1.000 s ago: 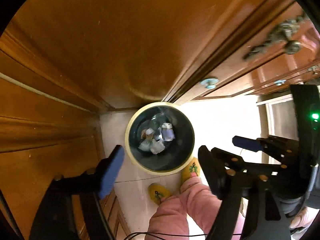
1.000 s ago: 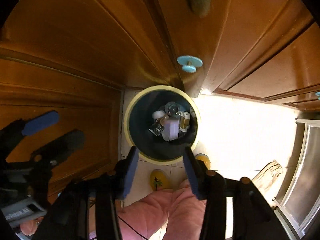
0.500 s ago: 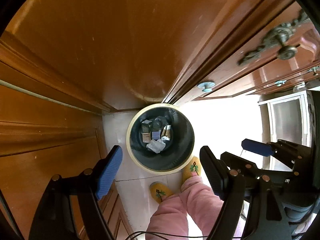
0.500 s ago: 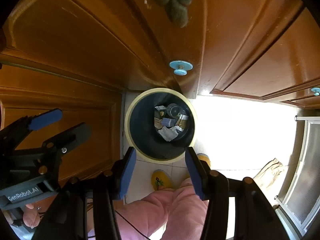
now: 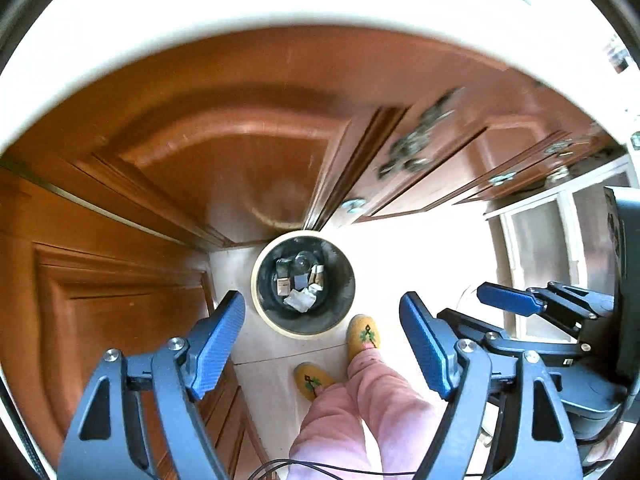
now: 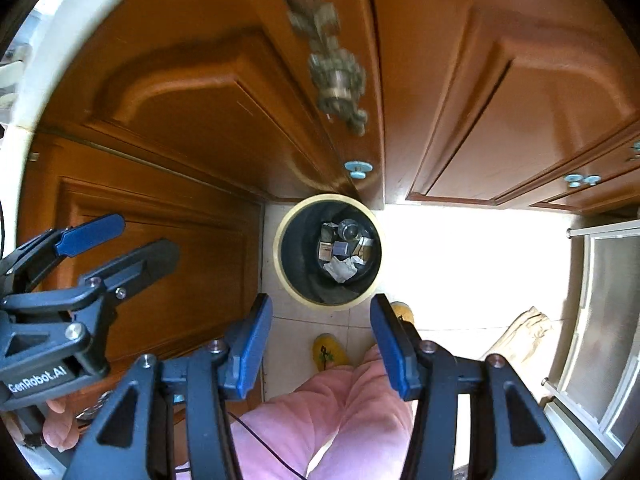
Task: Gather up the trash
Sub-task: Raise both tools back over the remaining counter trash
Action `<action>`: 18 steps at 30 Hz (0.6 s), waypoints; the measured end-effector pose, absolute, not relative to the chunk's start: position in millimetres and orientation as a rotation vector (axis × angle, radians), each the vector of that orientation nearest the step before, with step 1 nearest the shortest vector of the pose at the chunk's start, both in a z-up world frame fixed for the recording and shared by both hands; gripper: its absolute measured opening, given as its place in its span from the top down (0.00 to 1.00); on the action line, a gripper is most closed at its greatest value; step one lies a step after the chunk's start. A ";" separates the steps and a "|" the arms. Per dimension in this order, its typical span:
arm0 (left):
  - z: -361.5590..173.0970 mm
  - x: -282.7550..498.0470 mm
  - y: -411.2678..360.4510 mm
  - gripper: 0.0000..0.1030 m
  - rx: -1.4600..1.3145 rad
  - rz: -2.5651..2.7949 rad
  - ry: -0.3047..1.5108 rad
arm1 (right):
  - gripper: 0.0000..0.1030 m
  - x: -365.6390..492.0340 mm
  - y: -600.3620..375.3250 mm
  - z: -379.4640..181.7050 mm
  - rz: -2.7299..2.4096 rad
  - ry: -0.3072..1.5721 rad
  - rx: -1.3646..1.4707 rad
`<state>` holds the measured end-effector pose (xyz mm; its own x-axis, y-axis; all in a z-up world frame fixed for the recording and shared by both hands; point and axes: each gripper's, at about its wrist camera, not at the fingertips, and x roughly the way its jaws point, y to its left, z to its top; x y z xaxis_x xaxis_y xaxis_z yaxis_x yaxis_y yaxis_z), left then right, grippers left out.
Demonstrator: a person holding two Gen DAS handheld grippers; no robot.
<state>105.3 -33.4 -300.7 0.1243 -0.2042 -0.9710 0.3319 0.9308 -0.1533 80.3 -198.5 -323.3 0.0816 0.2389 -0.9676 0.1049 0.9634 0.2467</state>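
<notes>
A round dark bin [image 5: 344, 276] [image 6: 296, 256] with a cream rim stands on the pale floor, in the corner of the wooden cabinets. Crumpled paper and small packets [image 5: 299, 280] [image 6: 344, 252] lie at its bottom. My left gripper [image 5: 322, 344] hangs high above the bin, open, with nothing between its blue pads. My right gripper [image 6: 320, 340] is likewise high over the bin and open, empty. Each gripper shows at the side of the other's view: the right gripper [image 5: 516, 308] in the left wrist view, and the left gripper [image 6: 116, 244] in the right wrist view.
Brown cabinet doors [image 6: 200, 112] with ornate metal handles [image 6: 340, 80] rise behind the bin. A white counter edge [image 5: 280, 4] curves across the top. A person's pink trouser legs [image 5: 360, 420] and yellow slippers [image 5: 366, 336] stand just before the bin. A glass-fronted door [image 6: 600, 320] is at right.
Both grippers have risen well above the bin, which now looks smaller. The white counter edge has come into view. The trash that was falling now lies settled at the bottom.
</notes>
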 end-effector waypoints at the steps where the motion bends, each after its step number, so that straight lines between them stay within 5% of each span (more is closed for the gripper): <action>1: -282.9 101.7 -32.8 0.24 0.106 -0.401 1.380 | 0.50 77.4 -197.7 -310.5 0.102 1.482 0.278; 18: -55.2 77.6 12.7 0.24 0.081 -0.383 0.981 | 0.50 58.5 -174.6 -119.2 0.159 1.191 0.184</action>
<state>77.6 12.7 -55.2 0.4948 -0.2792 -0.8229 0.3519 0.9302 -0.1040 58.5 -174.6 -119.2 0.3624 0.2192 -0.9059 -0.0259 0.9739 0.2253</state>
